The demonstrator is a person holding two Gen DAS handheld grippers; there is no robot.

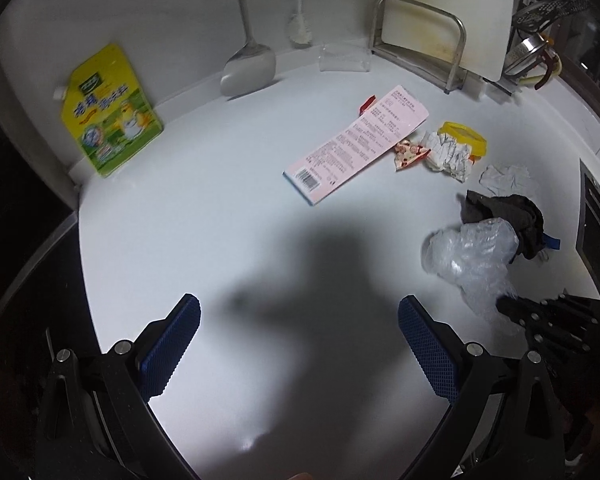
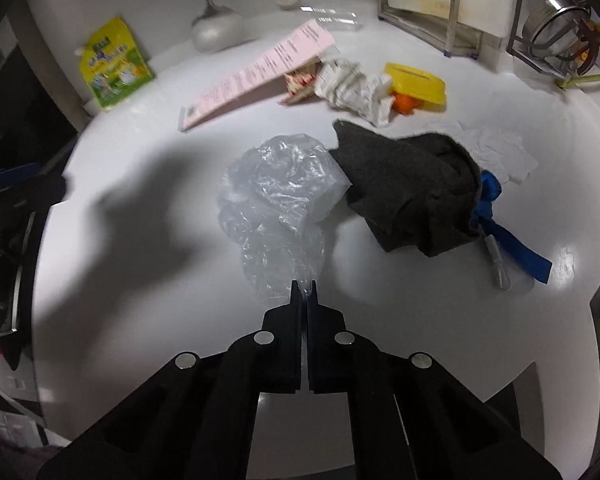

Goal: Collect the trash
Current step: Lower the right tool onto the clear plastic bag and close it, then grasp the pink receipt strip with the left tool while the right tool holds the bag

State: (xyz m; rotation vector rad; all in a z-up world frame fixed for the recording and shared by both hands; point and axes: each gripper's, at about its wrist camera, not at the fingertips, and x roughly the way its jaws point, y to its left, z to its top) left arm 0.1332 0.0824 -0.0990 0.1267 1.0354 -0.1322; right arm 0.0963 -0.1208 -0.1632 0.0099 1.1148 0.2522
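A crumpled clear plastic bag lies on the white counter. My right gripper is shut on the bag's near edge, and film shows between its tips. In the left wrist view the same bag sits at the right, with the right gripper at its lower edge. My left gripper is open above bare counter, with nothing between its blue pads. A dark cloth, a pink carton, crumpled paper, a small printed wrapper and a white tissue lie beyond.
A yellow lid and a blue strap lie near the cloth. At the back wall stand a yellow-green pouch, a hanging spatula, a cutting-board rack and a clear container. A metal strainer sits back right.
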